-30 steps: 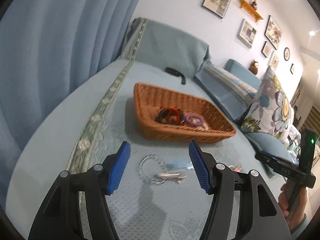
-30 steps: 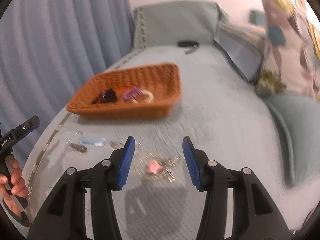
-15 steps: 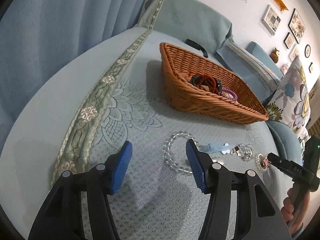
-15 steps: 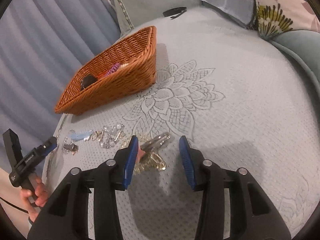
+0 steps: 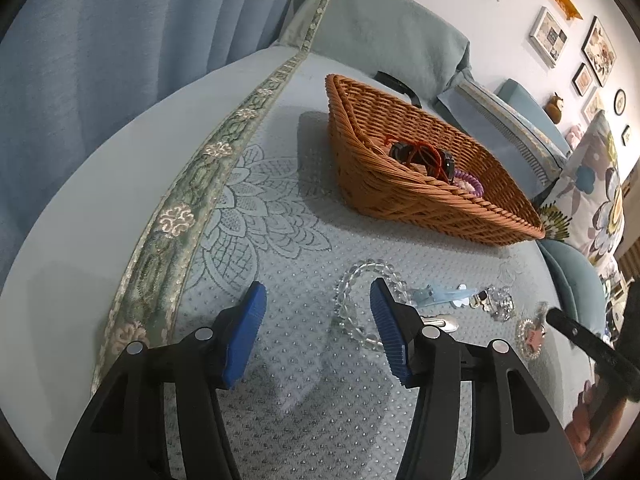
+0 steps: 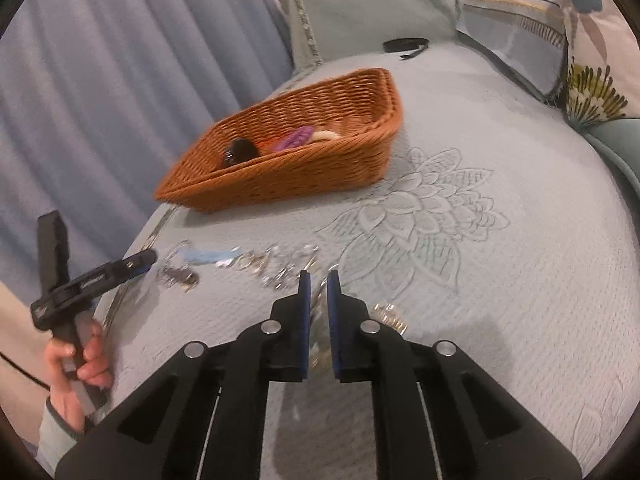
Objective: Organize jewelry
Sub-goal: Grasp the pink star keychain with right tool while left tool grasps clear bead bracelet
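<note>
In the left wrist view the left gripper (image 5: 316, 330) has its jaws spread, its right jaw resting inside the clear bead bracelet (image 5: 360, 300) on the bed. In the right wrist view the right gripper (image 6: 317, 300) has just closed its jaws, pinching a metal trinket (image 6: 320, 304); the pick-up is under way, and next it likely needs lifting toward the wicker basket (image 6: 296, 168) ahead.

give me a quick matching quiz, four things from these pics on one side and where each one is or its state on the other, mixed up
Things:
1. clear bead bracelet
2. purple hair tie
3. left gripper
4. right gripper

Places or states:
A. inside the wicker basket
B. jaws nearly closed, on a small metal piece
C. on the bedspread, by one blue pad
D. jaws apart, nothing held

Pairs: 1-C, 2-A, 3-D, 4-B
</note>
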{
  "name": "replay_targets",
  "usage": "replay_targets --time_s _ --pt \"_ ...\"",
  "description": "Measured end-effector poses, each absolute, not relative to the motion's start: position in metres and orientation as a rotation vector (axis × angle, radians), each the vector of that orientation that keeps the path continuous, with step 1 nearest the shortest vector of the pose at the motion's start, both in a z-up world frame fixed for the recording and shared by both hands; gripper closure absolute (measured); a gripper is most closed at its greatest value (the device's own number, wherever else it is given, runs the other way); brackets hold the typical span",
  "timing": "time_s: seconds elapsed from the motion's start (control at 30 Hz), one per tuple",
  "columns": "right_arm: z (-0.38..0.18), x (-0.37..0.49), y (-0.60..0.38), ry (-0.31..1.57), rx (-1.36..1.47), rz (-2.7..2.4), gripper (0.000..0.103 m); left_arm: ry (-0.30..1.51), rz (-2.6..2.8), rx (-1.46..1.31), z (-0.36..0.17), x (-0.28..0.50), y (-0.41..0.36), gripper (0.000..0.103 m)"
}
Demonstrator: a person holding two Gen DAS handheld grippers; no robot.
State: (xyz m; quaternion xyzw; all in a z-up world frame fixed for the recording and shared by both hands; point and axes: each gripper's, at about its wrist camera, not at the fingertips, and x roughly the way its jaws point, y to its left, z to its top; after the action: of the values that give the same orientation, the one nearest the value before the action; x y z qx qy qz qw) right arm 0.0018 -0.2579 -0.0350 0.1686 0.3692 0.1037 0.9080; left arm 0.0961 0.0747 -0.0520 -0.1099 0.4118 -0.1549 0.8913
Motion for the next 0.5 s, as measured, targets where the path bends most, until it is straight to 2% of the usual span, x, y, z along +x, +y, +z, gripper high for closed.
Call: replay_targets --time_s 0.33,0.4,0.47,0.5 --pt "-0.046 -0.031 -0.258 0.801 0.397 0.215 0.094 0.856 -0.319 -0.213 -0.052 0.096 0.071 0.051" --pt "-0.043 -0.028 -0.260 0.790 0.415 0.226 0.089 0.855 -0.319 -0.211 -0.052 0.097 0.071 0.051" --pt "-0.036 -0.026 -0.256 0.780 0.384 0.200 0.077 0.855 -0.320 -0.210 -0.052 0.097 0.071 0.051" --pt "-0.034 -0.025 -0.253 0.775 0.367 0.189 0.076 0.856 -0.321 -0.211 -0.052 0.097 0.071 0.051"
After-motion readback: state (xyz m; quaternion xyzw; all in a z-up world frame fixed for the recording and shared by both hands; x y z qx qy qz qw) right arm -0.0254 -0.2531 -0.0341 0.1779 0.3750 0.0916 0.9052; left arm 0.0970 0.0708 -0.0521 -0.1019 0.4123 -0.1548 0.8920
